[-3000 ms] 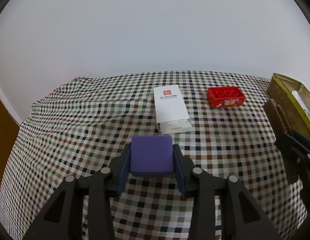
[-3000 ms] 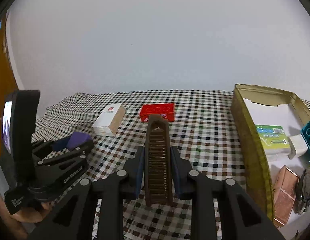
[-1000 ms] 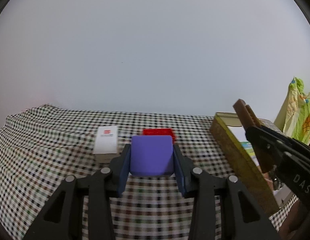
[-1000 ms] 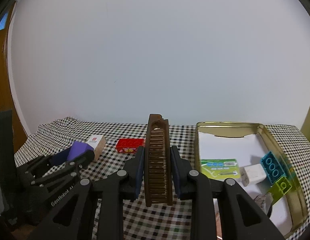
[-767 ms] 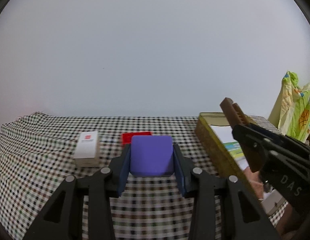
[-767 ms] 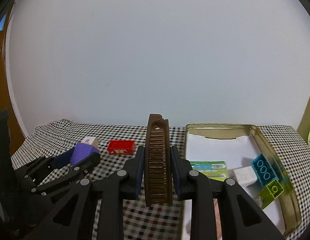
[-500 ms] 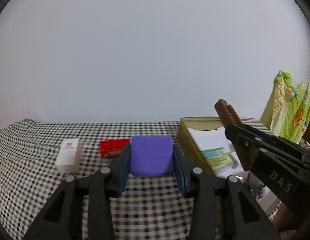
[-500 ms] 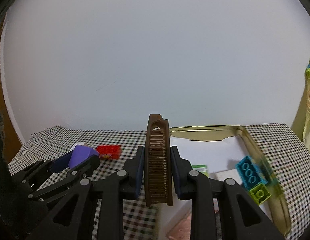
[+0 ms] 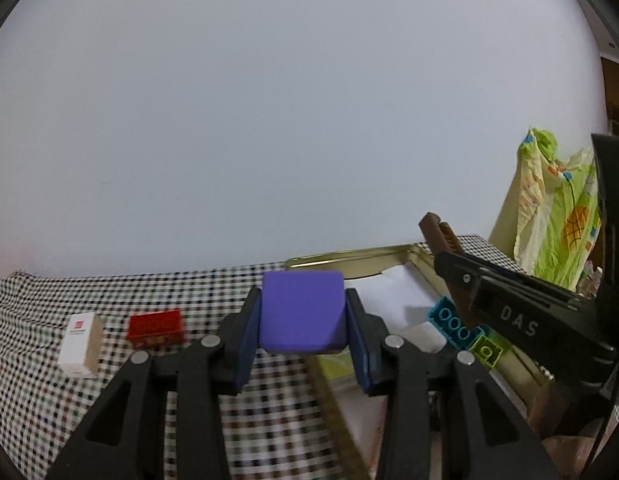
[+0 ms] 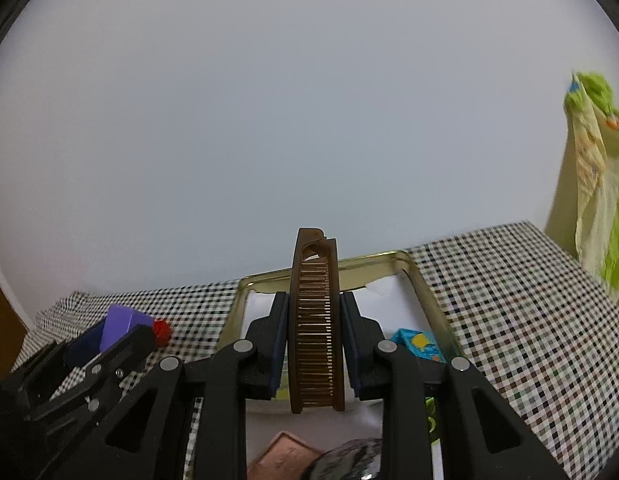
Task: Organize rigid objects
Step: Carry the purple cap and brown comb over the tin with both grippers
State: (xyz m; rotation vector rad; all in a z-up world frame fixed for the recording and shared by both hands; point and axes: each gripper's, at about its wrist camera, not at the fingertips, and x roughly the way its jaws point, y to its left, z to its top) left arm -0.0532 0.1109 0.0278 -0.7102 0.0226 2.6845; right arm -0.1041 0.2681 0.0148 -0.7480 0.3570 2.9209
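The left gripper (image 9: 303, 346) is closed on a purple block (image 9: 302, 312); both blue pads press on its sides and the block is held above the checkered tablecloth (image 9: 49, 300), just at the near left edge of the gold tin tray (image 9: 349, 258). The right gripper (image 10: 314, 354) is closed on a brown comb (image 10: 315, 332), which stands on its edge between the pads with the teeth facing the camera. This comb is over the inside of the tray, above the white paper lining (image 10: 389, 292).

In the left wrist view the right gripper shows from the side at the right, with the comb pointing up and to the left over the tray. Inside the tray lie a teal brick (image 9: 451, 322), a lime green brick (image 9: 486, 350) touching it, and a small white box (image 9: 423, 338) just beside them. At the bottom of the right wrist view there is a copper-coloured flat piece (image 10: 283, 458) and something dark and shiny, which I cannot identify well.

On the cloth, left of the tray, a red brick (image 9: 155, 328) and a white carton (image 9: 79, 338) stand near each other but apart. A green and yellow patterned fabric (image 9: 553, 220) hangs at the far right.
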